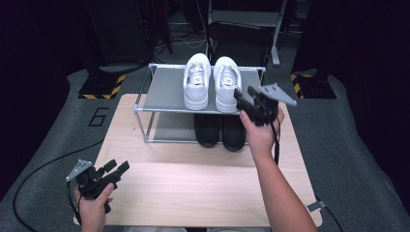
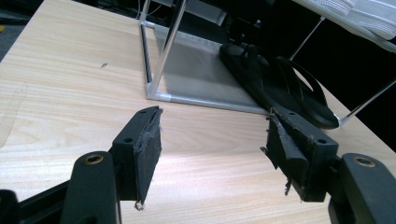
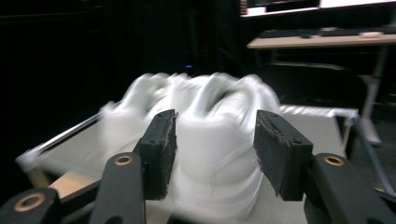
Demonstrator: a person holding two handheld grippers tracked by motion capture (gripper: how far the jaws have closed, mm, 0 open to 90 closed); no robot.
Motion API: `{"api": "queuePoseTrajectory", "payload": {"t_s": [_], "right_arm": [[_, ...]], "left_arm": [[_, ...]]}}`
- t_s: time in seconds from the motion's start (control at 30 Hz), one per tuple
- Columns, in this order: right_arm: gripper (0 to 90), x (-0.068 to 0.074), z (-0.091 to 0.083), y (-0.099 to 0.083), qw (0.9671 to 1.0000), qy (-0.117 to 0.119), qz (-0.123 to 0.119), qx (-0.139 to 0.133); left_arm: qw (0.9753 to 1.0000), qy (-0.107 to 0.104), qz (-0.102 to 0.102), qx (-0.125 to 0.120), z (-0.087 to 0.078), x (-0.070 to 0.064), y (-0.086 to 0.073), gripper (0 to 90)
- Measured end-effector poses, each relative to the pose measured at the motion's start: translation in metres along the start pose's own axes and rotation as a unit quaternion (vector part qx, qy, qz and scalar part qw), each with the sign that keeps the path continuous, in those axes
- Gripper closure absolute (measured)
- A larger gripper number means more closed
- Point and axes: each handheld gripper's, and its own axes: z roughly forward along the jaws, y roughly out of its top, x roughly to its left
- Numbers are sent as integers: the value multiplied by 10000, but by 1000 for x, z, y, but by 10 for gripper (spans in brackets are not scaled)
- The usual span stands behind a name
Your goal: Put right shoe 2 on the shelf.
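Two white sneakers (image 1: 197, 79) (image 1: 226, 82) stand side by side on the top shelf of a small metal shoe rack (image 1: 167, 92). A pair of black sandals (image 1: 220, 130) lies on the lower shelf. My right gripper (image 1: 245, 98) is open, raised at the rack's front right, right by the heel of the right sneaker. In the right gripper view the blurred white sneaker (image 3: 215, 140) shows between and beyond the open jaws (image 3: 212, 154). My left gripper (image 1: 116, 169) is open and empty, low over the table's front left. The left gripper view faces the sandals (image 2: 280, 86).
The light wooden table (image 1: 193, 188) carries the rack at its far side. A black chair (image 1: 239, 36) stands behind the rack. Yellow-black striped bases (image 1: 101, 89) (image 1: 314, 87) sit on the grey floor at both sides. A desk (image 3: 322, 42) is in the dark background.
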Motion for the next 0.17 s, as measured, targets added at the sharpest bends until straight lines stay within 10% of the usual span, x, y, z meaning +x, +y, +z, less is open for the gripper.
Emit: {"api": "queuePoseTrajectory", "payload": {"t_s": [0.17], "right_arm": [[463, 4, -60, -49, 9984, 473, -312, 0]], "left_arm": [[10000, -58, 62, 7, -1, -1, -3, 350]]}}
